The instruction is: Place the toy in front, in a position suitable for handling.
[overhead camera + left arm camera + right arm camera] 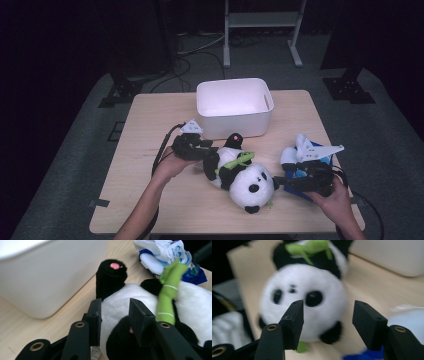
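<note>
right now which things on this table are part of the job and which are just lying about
In the job:
- panda plush, between both grippers
- left gripper, at its body
- right gripper, at its head
- white bin, likely where it goes

Lying about:
- blue and white packet by the right hand
- metal stand on the floor behind

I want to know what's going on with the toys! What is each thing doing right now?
Panda: lying on the table, green bamboo on its tummy.
White bin: upright, looks empty.
Blue and white packet: lying beside the panda's head.
Left gripper: jaws around the panda's lower body.
Right gripper: open, facing the panda's head, holding nothing.
</note>
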Demonstrator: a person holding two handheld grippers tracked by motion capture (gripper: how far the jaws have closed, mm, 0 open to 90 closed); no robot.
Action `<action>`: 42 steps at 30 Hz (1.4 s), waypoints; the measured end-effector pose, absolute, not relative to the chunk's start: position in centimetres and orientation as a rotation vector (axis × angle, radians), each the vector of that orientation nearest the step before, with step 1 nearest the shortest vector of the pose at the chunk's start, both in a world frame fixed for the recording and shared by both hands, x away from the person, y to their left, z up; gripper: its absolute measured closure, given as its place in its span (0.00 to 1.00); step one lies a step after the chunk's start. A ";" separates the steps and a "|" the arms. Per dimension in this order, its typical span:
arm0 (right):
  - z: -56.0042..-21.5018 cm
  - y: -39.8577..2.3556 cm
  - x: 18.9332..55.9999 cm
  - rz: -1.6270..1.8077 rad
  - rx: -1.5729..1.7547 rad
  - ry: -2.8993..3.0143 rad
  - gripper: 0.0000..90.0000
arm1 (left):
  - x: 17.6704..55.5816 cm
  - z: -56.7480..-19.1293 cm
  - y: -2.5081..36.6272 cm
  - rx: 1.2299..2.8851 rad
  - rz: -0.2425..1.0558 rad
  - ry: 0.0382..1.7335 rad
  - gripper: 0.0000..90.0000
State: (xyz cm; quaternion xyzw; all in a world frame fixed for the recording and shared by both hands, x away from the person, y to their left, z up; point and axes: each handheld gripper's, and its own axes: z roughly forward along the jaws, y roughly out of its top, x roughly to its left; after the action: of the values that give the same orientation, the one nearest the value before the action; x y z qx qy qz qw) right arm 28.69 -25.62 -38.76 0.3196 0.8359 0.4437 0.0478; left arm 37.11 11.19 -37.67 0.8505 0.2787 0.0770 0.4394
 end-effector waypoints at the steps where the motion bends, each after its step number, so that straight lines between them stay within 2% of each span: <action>1: -38.8 -25.6 28.7 1.353 0.975 2.549 0.46 | 37.1 -37.7 11.2 2.113 0.191 0.692 0.65; 4: -39.5 -23.5 28.3 1.330 0.932 2.624 0.45 | 36.5 -39.0 11.0 2.189 0.179 0.666 0.64; 8: -40.4 -21.3 28.4 1.196 0.875 2.678 0.44 | 35.8 -39.4 11.6 2.167 0.174 0.671 0.64; 12: -40.5 -21.2 29.1 1.193 0.879 2.685 0.44 | 35.3 -39.9 12.4 2.117 0.099 0.680 0.66; 16: -40.8 -21.5 30.3 1.174 0.905 2.691 0.43 | 34.5 -40.1 12.5 2.109 0.054 0.674 0.65; 21: -41.1 -21.8 31.7 1.178 0.949 2.671 0.40 | 33.6 -40.1 12.8 2.114 0.063 0.655 0.61; 29: -41.4 -22.0 32.4 1.220 0.969 2.609 0.40 | 33.2 -40.2 13.5 2.098 0.018 0.652 0.56; 34: -41.1 -22.7 31.7 1.257 0.994 2.570 0.38 | 33.1 -39.9 13.8 2.096 0.079 0.634 0.43; 42: -40.6 -26.5 31.5 1.095 1.124 2.464 0.38 | 32.7 -40.2 13.5 2.140 0.126 0.587 0.42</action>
State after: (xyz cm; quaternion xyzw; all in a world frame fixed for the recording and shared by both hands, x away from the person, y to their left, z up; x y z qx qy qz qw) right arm 31.49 -26.48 -40.59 0.3825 0.8384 0.3725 0.1098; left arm 32.68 13.48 -40.19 0.8630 0.2369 0.0508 0.4433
